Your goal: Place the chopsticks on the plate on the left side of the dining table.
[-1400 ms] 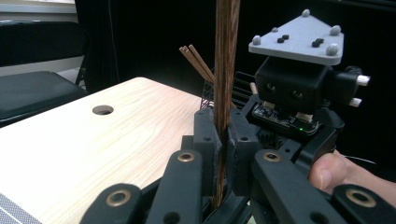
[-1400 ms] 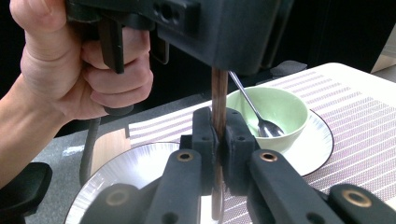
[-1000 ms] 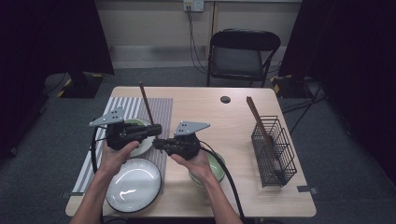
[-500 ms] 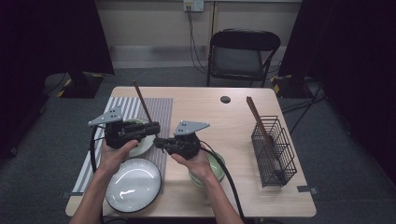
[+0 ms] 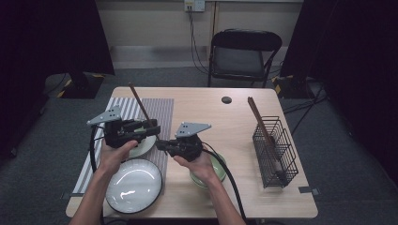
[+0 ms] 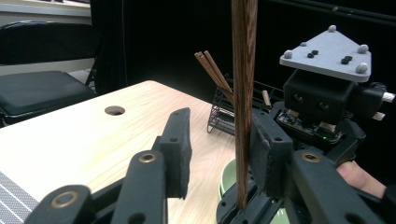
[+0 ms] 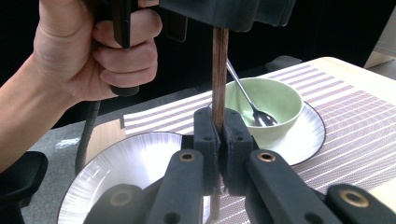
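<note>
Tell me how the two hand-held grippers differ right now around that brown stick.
The right hand-held gripper has its jaws pressed shut on the brown stick; the left hand-held gripper has just been opening, with a clear gap at one jaw. The right one grips the stick low, the left stands higher along it. Both are black, each with a grey three-cornered plate on top.

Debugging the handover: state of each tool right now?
Left tool: open, jaws just opened off the dark brown wooden chopstick.
Right tool: shut on that chopstick.
</note>
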`<state>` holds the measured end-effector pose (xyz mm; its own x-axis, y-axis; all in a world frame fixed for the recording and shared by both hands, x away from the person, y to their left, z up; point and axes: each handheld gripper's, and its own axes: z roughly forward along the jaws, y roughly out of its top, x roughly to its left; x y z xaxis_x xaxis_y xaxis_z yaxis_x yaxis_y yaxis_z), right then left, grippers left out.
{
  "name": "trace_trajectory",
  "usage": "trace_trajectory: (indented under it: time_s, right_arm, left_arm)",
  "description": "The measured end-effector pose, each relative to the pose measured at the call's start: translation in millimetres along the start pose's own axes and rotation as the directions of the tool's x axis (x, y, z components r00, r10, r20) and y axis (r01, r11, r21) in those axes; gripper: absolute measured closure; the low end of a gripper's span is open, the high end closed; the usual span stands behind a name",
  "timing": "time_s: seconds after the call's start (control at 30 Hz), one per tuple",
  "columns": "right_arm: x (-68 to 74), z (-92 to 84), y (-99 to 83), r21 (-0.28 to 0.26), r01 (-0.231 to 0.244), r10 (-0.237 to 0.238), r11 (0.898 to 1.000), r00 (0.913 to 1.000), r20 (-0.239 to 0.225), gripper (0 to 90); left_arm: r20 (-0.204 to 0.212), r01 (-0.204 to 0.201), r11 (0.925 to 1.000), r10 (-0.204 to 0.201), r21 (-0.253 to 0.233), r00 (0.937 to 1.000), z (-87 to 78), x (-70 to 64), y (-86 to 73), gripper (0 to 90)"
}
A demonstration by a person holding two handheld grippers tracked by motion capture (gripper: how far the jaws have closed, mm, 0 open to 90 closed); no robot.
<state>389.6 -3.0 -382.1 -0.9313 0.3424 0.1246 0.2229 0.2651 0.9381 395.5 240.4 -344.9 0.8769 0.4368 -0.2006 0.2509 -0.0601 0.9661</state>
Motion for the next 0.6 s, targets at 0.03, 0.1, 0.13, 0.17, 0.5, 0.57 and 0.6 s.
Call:
trace_trajectory:
  time_s: [0.03,0.1,0.13,0.17,0.5,0.57,0.6]
  right_arm:
    - [-0.1,-0.9,-0.1,0.001,0.0,0.0,1.0,1.0,0.001,87.1]
    - [-0.3,-2.3,-0.4,-0.003,0.002,-0.002,1.0,1.0,0.004,87.0]
    - [-0.2,-3.1,-0.4,-0.004,0.002,-0.002,1.0,1.0,0.004,87.0]
    - [0.0,-3.9,-0.4,-0.005,0.001,-0.001,1.0,1.0,0.004,87.0]
    - [-0.2,-11.8,1.1,-0.011,0.001,-0.001,1.0,0.9998,0.018,87.0]
    - [-0.7,-13.1,1.5,-0.01,0.004,-0.004,1.0,0.9998,0.019,86.9]
    - [-1.1,-13.7,1.8,-0.013,0.004,-0.004,1.0,0.9998,0.018,86.9]
  left_arm:
    - [0.002,0.0,1.0,0.0,0.0,1.0,0.2,0.0,-0.1,61.3]
    - [-0.002,0.003,1.0,-0.003,0.001,1.0,0.1,0.1,0.0,60.2]
    - [-0.002,0.003,1.0,-0.003,0.001,1.0,-0.2,0.3,0.0,59.6]
    - [-0.002,0.007,1.0,-0.007,-0.002,1.0,-0.2,0.3,-0.1,59.3]
    - [-0.018,0.012,0.9999,-0.012,0.001,0.9998,-2.8,3.9,-1.8,57.0]
    - [-0.026,0.014,0.9999,-0.014,-0.004,0.9996,-3.5,3.8,-2.4,56.6]
    - [-0.024,0.013,0.9999,-0.013,-0.003,0.9996,-3.8,4.0,-2.4,56.6]
